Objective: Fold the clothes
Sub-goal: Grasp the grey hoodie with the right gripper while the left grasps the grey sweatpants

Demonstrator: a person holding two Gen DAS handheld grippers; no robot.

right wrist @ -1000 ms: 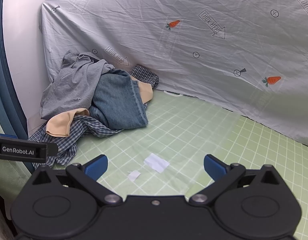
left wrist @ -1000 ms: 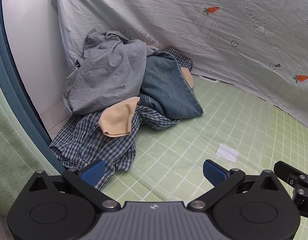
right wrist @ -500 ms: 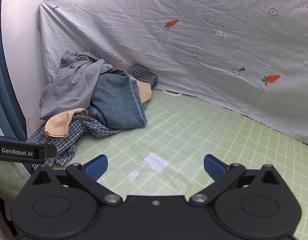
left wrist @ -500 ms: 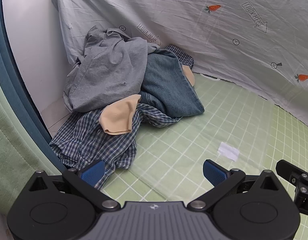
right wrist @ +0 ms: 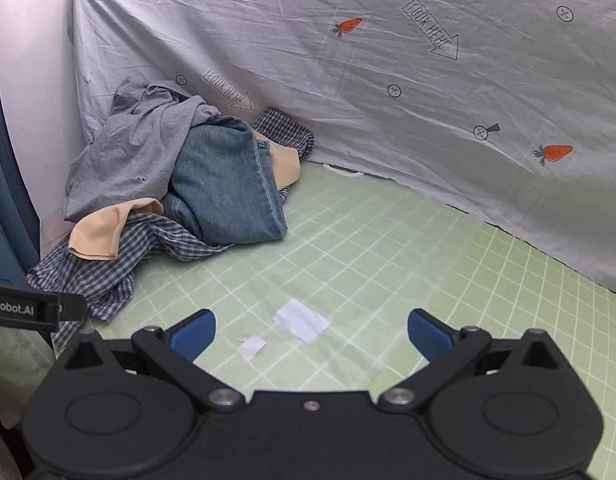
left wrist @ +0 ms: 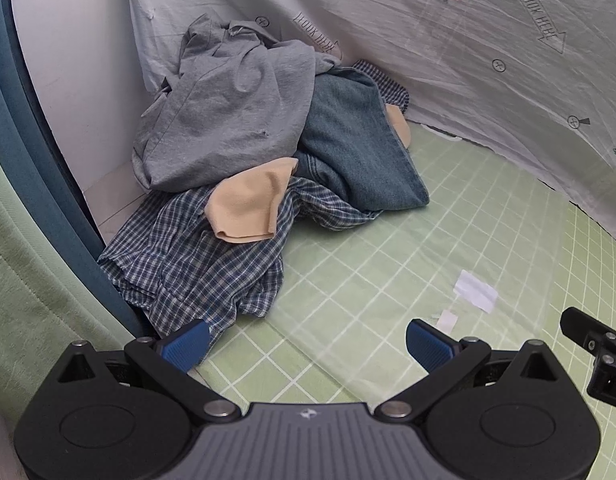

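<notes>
A heap of clothes lies in the far left corner of a green checked mat (left wrist: 448,240). On top is a grey garment (left wrist: 227,120), with blue jeans (left wrist: 356,152) beside it, a beige piece (left wrist: 247,204) in front and a blue plaid shirt (left wrist: 187,264) underneath. The right wrist view shows the same heap: grey garment (right wrist: 139,156), jeans (right wrist: 223,188), plaid shirt (right wrist: 103,268). My left gripper (left wrist: 308,344) is open, its left fingertip close to the plaid shirt's edge. My right gripper (right wrist: 312,332) is open over bare mat, holding nothing.
A grey sheet (right wrist: 388,80) printed with carrots and arrows hangs behind the mat. Two white paper scraps (right wrist: 303,320) lie on the mat ahead of the right gripper. A white wall (left wrist: 67,60) and a dark blue edge (left wrist: 39,168) stand at the left.
The left gripper has drifted slightly toward the heap, which now sits lower and larger in its view. The right gripper has hardly moved. Both stay open.
</notes>
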